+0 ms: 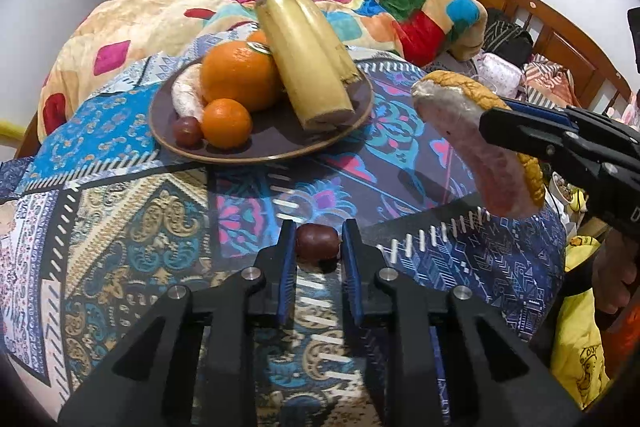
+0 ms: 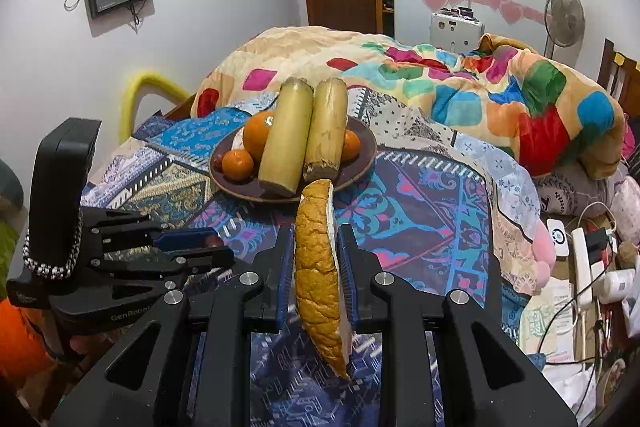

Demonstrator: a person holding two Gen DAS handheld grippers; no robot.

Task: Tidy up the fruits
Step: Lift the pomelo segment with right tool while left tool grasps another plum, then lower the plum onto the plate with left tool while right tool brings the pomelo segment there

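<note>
Patterned bedspread [image 1: 120, 195] serves as my work surface, crumpled colour-block quilt [image 1: 400, 3] behind it. On the spread sits the dark plate [image 1: 256, 151], the collecting point as I read it — it already carries two cut banana lengths [image 1: 308, 67] leaning against a big orange [image 1: 238, 75], a small orange [image 1: 226, 123], a peeled citrus segment [image 1: 184, 95] and a grape [image 1: 186, 131]. My right gripper [image 2: 316, 255] is clamped on a pomelo wedge [image 2: 316, 267], rind to one pad, pith to the other, held in the air short of the plate's near rim — likely waiting for a free spot. My left gripper [image 1: 318, 247] is closed round a dark red grape-sized fruit [image 1: 317, 242] lying on the spread, pads at both its flanks; the fruit is near the fingertips, well short of the plate.
</note>
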